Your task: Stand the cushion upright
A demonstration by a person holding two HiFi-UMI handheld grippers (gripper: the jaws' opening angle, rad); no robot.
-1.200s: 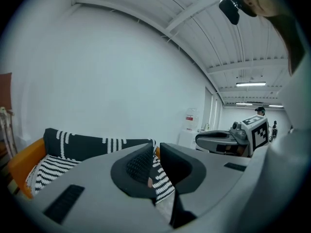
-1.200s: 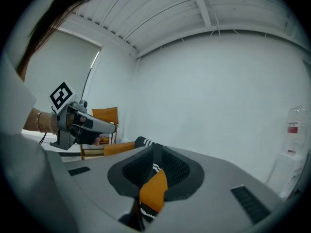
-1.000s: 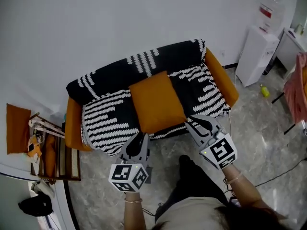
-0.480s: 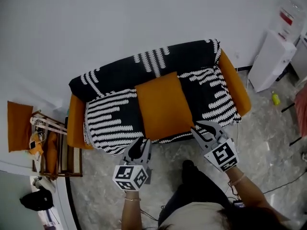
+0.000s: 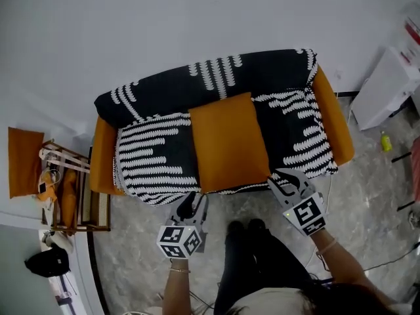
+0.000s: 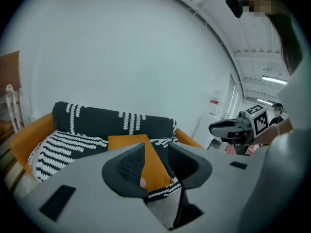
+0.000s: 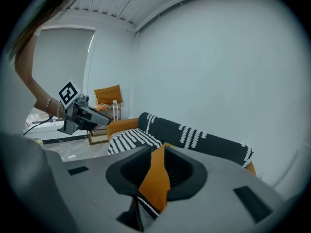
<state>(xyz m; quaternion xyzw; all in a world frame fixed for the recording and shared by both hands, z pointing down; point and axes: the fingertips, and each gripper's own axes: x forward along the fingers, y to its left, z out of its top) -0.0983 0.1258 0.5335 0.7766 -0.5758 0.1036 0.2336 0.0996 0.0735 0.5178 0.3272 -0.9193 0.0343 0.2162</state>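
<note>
An orange cushion (image 5: 230,140) lies flat on the seat of the sofa (image 5: 102,166), its far edge against the backrest. A black and white striped throw (image 5: 151,163) covers the sofa. My left gripper (image 5: 190,203) hangs over the floor just in front of the sofa, short of the cushion's front left corner. The right gripper (image 5: 286,180) is at the sofa's front edge, by the front right corner. The jaws of both are opening with nothing between them. In the left gripper view, the cushion (image 6: 146,159) shows far beyond the left gripper (image 6: 156,152). It (image 7: 155,178) shows likewise beyond the right gripper (image 7: 156,160).
A wooden rack (image 5: 69,202) with another orange cushion (image 5: 25,169) stands left of the sofa. A white appliance (image 5: 394,84) and a green bottle (image 5: 385,141) are at the right. A dark item (image 5: 47,261) lies on the floor lower left. The person's legs (image 5: 256,254) stand between the grippers.
Both grippers have drawn back from the cushion's front corners toward the person and sunk lower. Their jaws stand wider. The cushion has stayed on the seat.
</note>
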